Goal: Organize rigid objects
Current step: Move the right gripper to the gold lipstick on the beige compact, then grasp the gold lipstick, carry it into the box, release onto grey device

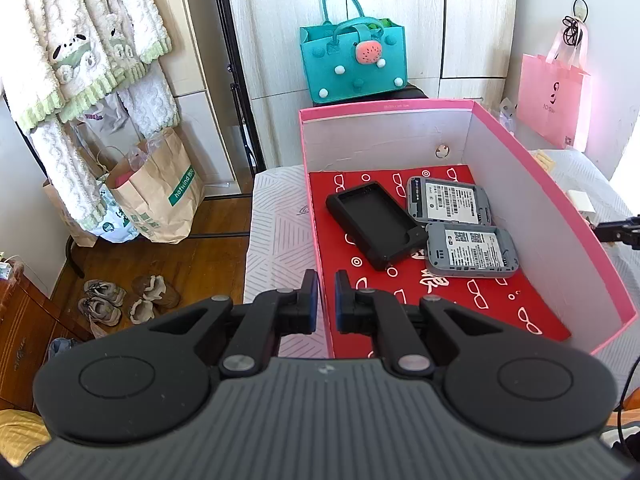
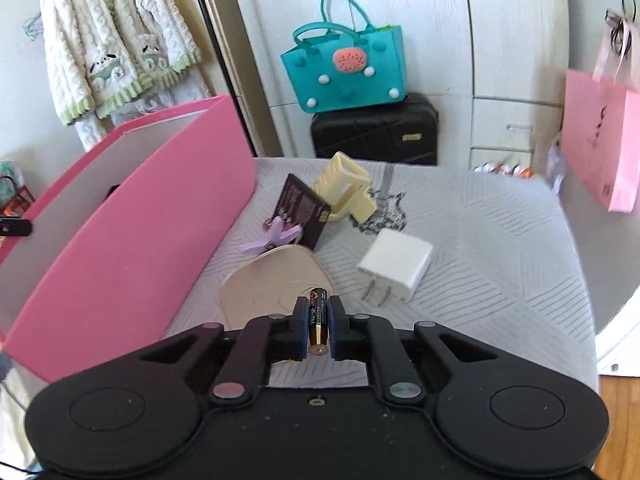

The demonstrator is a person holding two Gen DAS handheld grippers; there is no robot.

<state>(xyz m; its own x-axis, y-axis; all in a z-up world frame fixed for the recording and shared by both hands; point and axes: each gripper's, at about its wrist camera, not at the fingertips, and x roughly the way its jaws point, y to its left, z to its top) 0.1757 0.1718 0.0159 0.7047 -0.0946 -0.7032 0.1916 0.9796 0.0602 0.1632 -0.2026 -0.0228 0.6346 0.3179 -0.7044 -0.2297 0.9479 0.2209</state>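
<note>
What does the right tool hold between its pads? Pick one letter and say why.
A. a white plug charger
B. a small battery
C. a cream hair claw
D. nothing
B: in the right wrist view the right tool is shut on a small dark and gold battery, while the white charger and the cream hair claw lie apart on the bed.

- Left gripper (image 1: 326, 300): pointing forward and downward, jaws drawn near together with a narrow gap, nothing between them.
- Right gripper (image 2: 318, 326): angled downward, pads clamped on a battery (image 2: 317, 320).
</note>
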